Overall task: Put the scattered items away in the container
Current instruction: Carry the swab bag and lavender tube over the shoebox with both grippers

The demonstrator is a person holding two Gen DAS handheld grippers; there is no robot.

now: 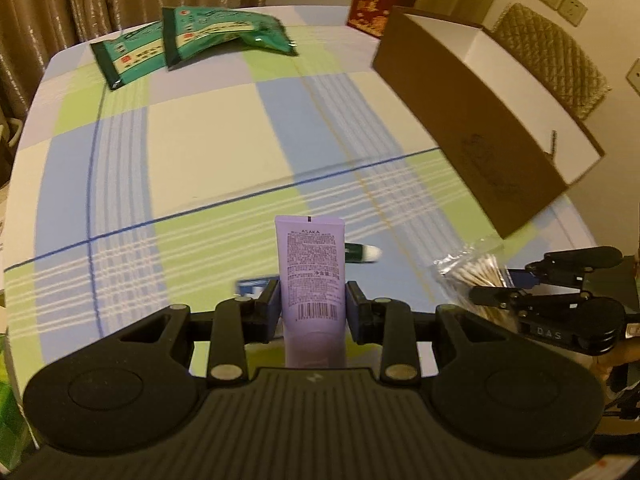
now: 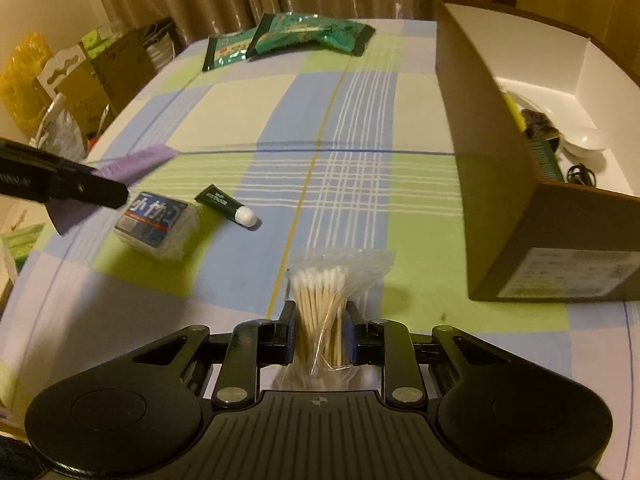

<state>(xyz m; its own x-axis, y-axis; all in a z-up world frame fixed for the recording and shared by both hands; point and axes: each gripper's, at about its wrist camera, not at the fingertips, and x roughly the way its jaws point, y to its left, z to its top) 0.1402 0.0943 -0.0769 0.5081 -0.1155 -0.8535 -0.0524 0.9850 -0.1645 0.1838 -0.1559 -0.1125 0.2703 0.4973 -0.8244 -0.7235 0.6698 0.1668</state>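
"ASAKA" atop purple tube (image 1: 311, 276); "D A S" on right gripper (image 1: 506, 280) body.

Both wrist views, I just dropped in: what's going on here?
A person is tidying a checked tablecloth into a brown cardboard box. The left gripper is clamped on a purple tube; the right gripper is pinching a bag of cotton swabs. On the cloth are a small green tube, a blue-labelled pack and two green packets. The box already holds a few items.
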